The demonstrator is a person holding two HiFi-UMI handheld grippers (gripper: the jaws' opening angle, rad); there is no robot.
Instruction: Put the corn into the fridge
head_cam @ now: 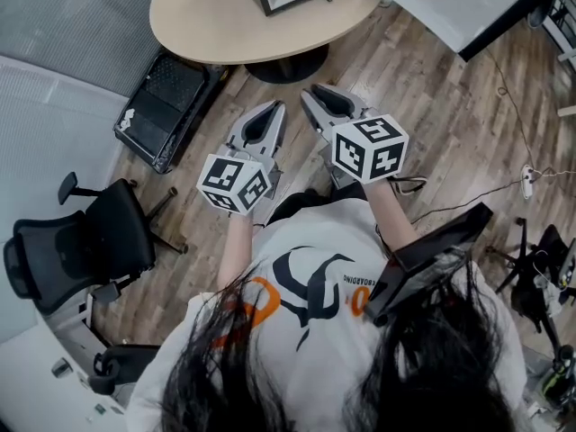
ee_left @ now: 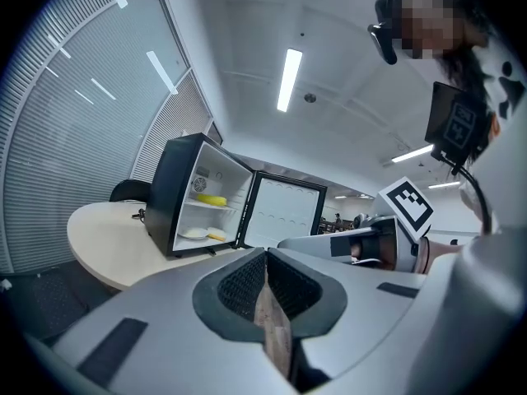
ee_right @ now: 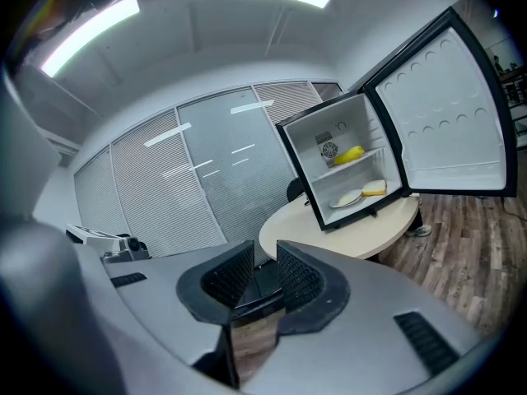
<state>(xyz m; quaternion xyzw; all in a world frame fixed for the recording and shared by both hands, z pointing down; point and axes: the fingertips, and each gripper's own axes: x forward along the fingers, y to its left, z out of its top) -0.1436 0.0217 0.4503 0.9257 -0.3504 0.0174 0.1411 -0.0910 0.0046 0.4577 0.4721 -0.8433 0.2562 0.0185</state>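
Two tools, the left gripper (ee_left: 266, 257) and the right gripper (ee_right: 263, 257), are seen closed and empty, the corn (ee_right: 350, 155) being judged already placed on the upper shelf (ee_right: 372, 155) of the fridge (ee_right: 309, 142), upper right of frame, with only the door (ee_right: 445, 113) left to be shut.

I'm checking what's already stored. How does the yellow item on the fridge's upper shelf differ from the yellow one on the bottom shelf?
The upper-shelf item is bright yellow, the bottom-shelf item paler. The upper-shelf item is long and rounded, the bottom-shelf item flat and blocky. The upper-shelf item lies alone; the bottom-shelf item sits beside a white plate. Both are inside the open fridge.
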